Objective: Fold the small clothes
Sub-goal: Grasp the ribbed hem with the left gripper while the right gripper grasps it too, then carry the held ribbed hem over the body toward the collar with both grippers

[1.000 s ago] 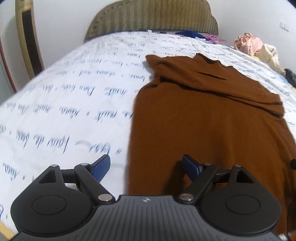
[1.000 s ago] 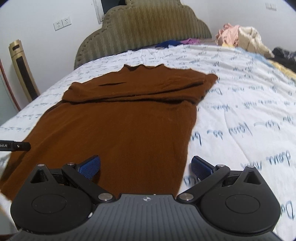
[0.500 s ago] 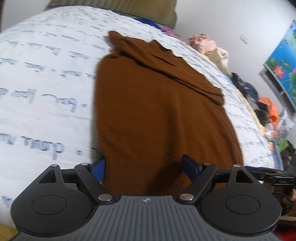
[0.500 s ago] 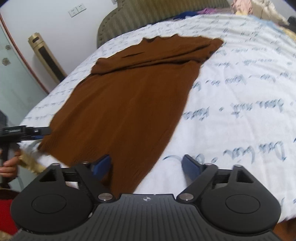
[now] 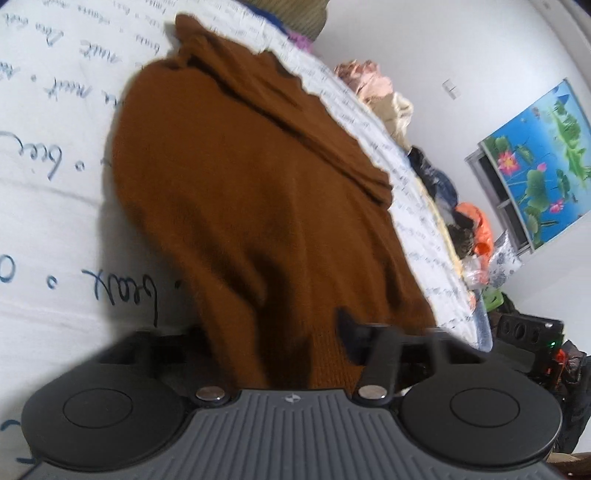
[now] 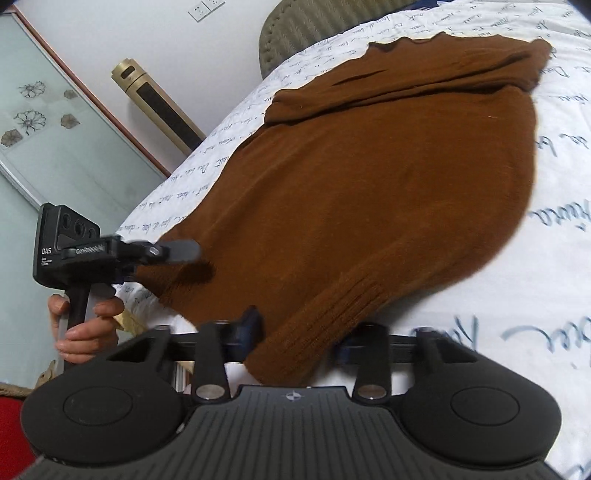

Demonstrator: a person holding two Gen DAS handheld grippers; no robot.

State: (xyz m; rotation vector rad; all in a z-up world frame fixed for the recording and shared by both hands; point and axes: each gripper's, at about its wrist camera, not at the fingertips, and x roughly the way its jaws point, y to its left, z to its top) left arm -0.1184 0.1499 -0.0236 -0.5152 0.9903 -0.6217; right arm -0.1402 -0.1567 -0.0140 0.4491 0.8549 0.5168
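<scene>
A brown knitted sweater (image 5: 251, 192) lies spread on the white printed bed sheet (image 5: 48, 206), sleeves folded across its top. My left gripper (image 5: 273, 332) straddles the sweater's bottom left hem corner, jaws still apart with the cloth between them; its left finger is hidden under the fabric. My right gripper (image 6: 299, 332) straddles the ribbed bottom right hem corner (image 6: 317, 321), jaws apart around the cloth. The sweater (image 6: 369, 177) fills the right wrist view, where the left gripper (image 6: 177, 251) shows at the other hem corner.
A padded headboard (image 6: 314, 26) stands at the bed's far end. Piles of other clothes (image 5: 373, 81) lie along the bed's right side. A gold floor fan (image 6: 159, 103) and glass door (image 6: 48, 147) stand left of the bed. A lotus picture (image 5: 535, 158) hangs right.
Both grippers dropped to the sweater's bottom hem and pushed forward onto its two corners. Their jaws have narrowed around the cloth. The hem is now bunched and slightly raised.
</scene>
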